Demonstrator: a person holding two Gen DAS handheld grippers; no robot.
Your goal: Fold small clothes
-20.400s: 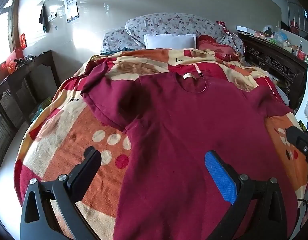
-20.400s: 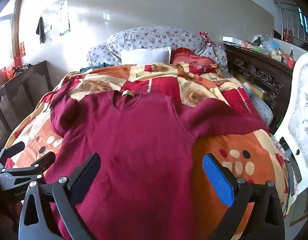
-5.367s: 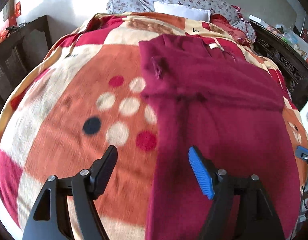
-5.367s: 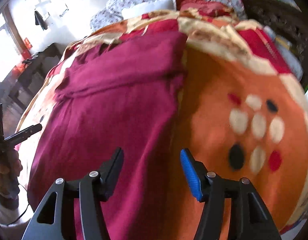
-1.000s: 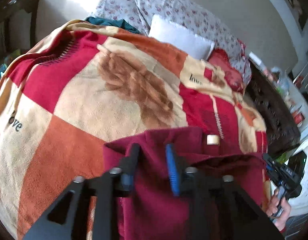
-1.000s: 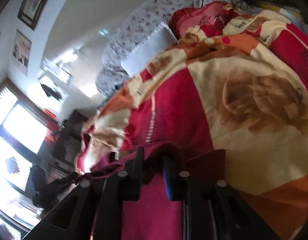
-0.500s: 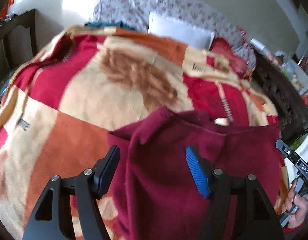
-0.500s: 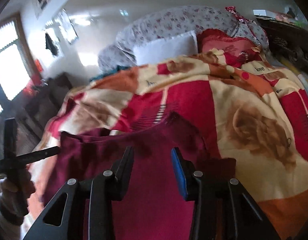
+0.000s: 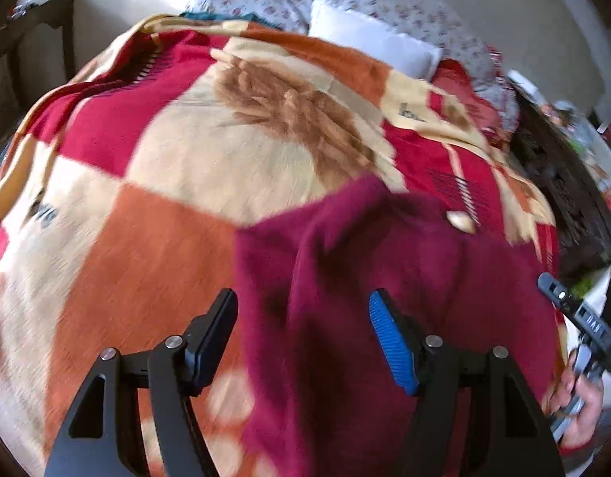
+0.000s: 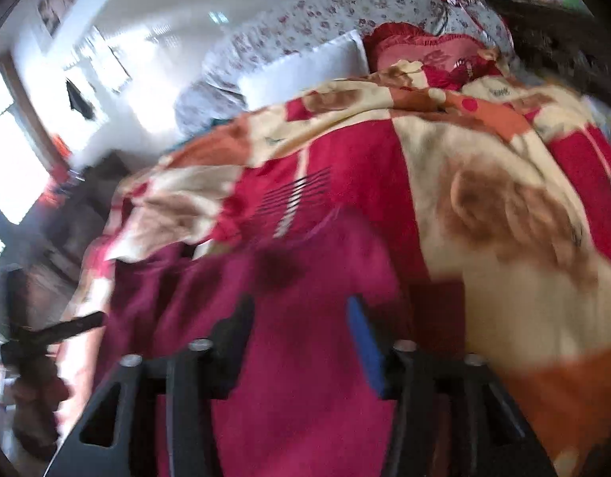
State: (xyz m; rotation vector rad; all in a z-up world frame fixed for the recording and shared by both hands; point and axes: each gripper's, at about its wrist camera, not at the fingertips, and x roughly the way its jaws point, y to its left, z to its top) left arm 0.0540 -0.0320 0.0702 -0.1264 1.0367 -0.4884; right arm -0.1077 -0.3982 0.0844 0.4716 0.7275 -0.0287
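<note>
A dark red sweatshirt [image 9: 385, 262] lies folded on a patterned blanket [image 9: 154, 206] on the bed. Its neck label [image 9: 458, 218] shows at its far edge. My left gripper [image 9: 301, 326] is open and empty, above the sweatshirt's left edge. My right gripper [image 10: 297, 334] is open and empty, above the sweatshirt [image 10: 297, 357] near its right part. The right gripper also shows in a hand at the right edge of the left wrist view [image 9: 579, 318]. The right wrist view is blurred.
Flowered pillows [image 9: 345, 0] and a white pillow [image 9: 369, 39] lie at the head of the bed. A dark carved wooden bed side [image 9: 563, 198] runs along the right. A dark table [image 9: 35, 39] stands at the left by the wall.
A second ago both grippers were shut on the sweatshirt's edge. Both have opened and let go. Both have drawn back a little, and the sweatshirt lies flat on the blanket.
</note>
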